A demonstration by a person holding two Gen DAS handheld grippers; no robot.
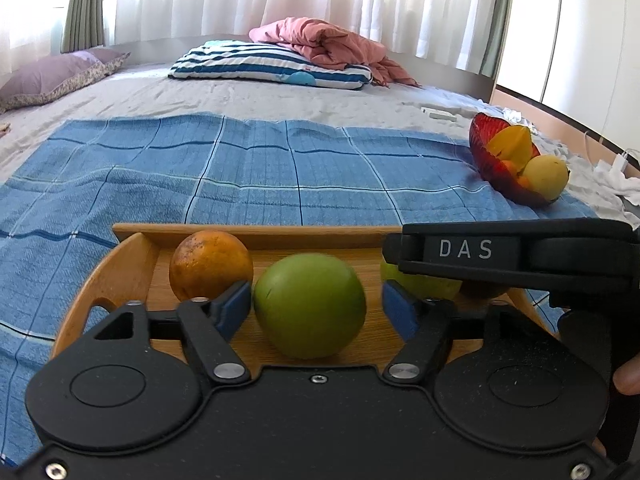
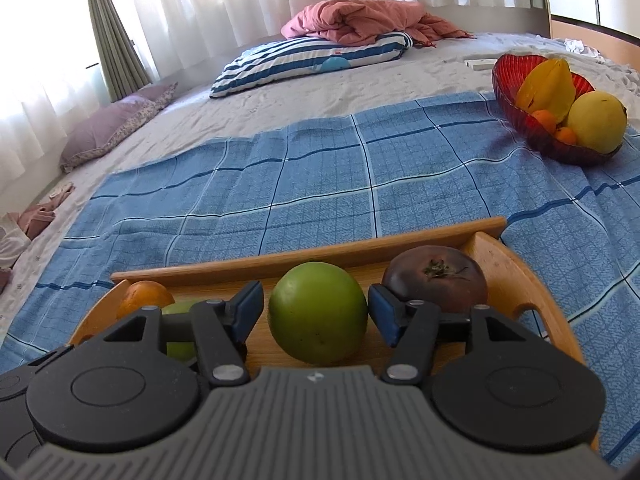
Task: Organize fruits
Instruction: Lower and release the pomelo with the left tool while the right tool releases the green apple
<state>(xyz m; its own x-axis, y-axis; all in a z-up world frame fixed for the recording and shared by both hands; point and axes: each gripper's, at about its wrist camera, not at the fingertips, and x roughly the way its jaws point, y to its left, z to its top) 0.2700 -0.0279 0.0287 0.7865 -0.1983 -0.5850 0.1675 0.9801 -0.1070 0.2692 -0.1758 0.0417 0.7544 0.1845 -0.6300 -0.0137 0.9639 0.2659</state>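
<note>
On the bed's blue checked cloth (image 2: 320, 184), a wooden tray (image 2: 304, 258) holds four fruits. Each hand-held gripper, left (image 1: 316, 308) and right (image 2: 316, 312), stands open around a green round fruit (image 1: 310, 306), pads apart. Red glass bowl (image 2: 516, 92) holds others; sorting appears unfinished.

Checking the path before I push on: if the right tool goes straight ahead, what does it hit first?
Likely the green fruit between the right tool's open pads, then the wooden tray's far wall.
</note>
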